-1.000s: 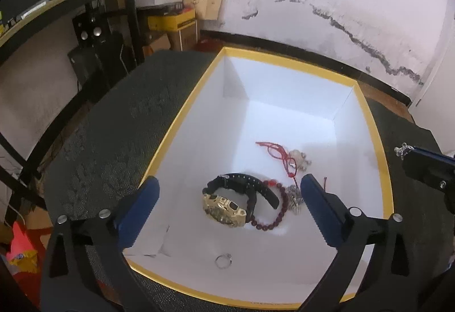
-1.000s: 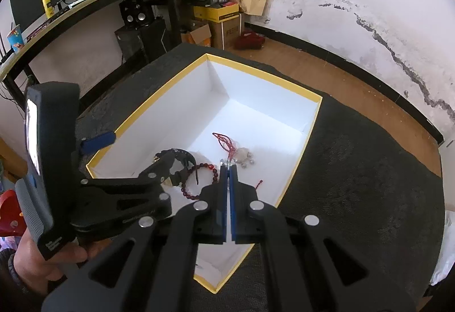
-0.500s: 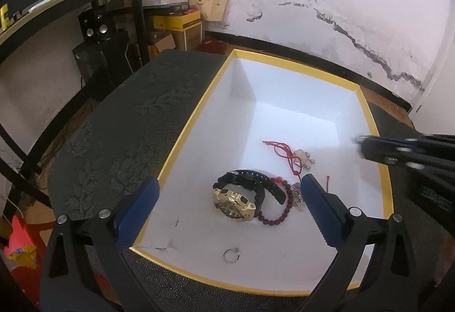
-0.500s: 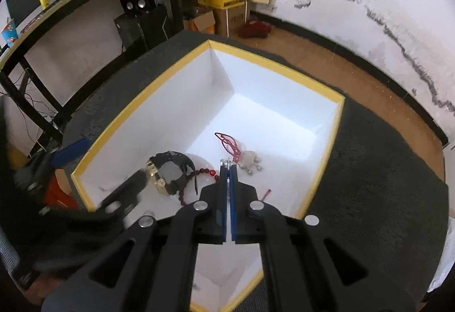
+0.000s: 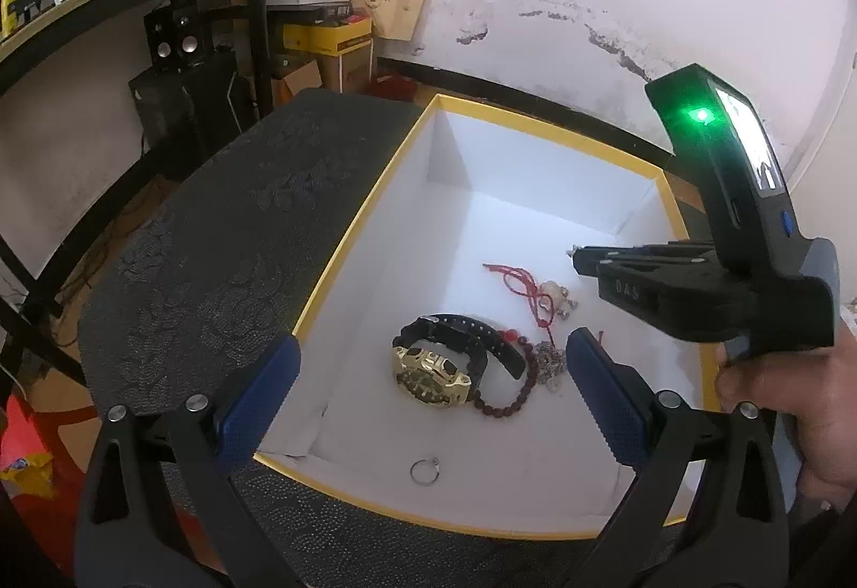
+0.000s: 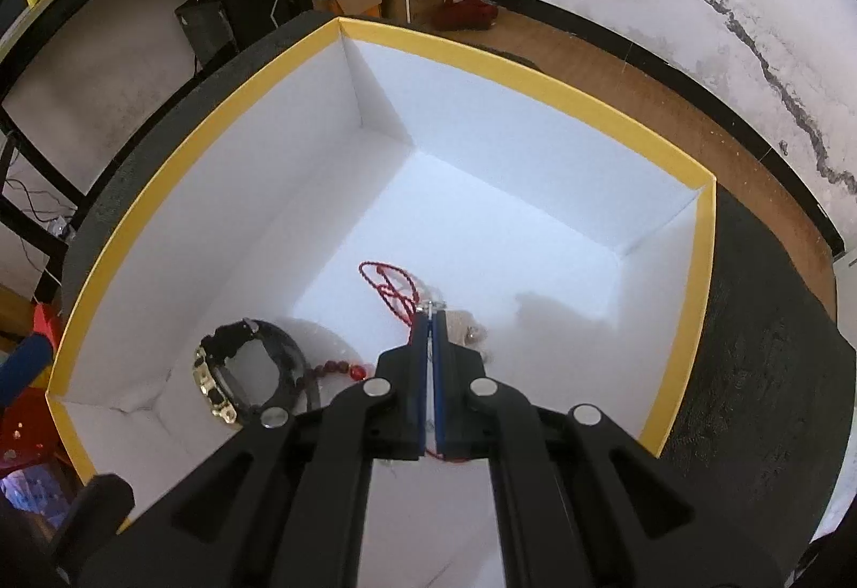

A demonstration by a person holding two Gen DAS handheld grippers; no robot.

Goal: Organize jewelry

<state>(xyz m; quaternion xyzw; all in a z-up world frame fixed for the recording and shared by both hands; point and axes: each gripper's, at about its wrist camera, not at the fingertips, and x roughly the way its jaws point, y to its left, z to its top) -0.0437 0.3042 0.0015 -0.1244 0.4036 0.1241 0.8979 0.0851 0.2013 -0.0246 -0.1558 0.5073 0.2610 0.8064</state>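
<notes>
Yellow-rimmed white box (image 5: 369, 218) sits on a dark patterned cloth (image 5: 214, 245). Over the last second the right gripper (image 6: 431, 307) has swung in above the box, jaws pressed together, with a small silver piece (image 6: 436, 304) pinched at the tips, probably about to be dropped in. The left gripper (image 5: 428, 374) hangs wide open at the near rim, holding nothing. Inside, clustered and touching: a gold-faced watch with black strap (image 5: 434, 368), a dark red bead bracelet (image 5: 509, 390) and a red cord charm (image 5: 525, 288). A silver ring (image 5: 426, 470) lies apart near the front wall.
</notes>
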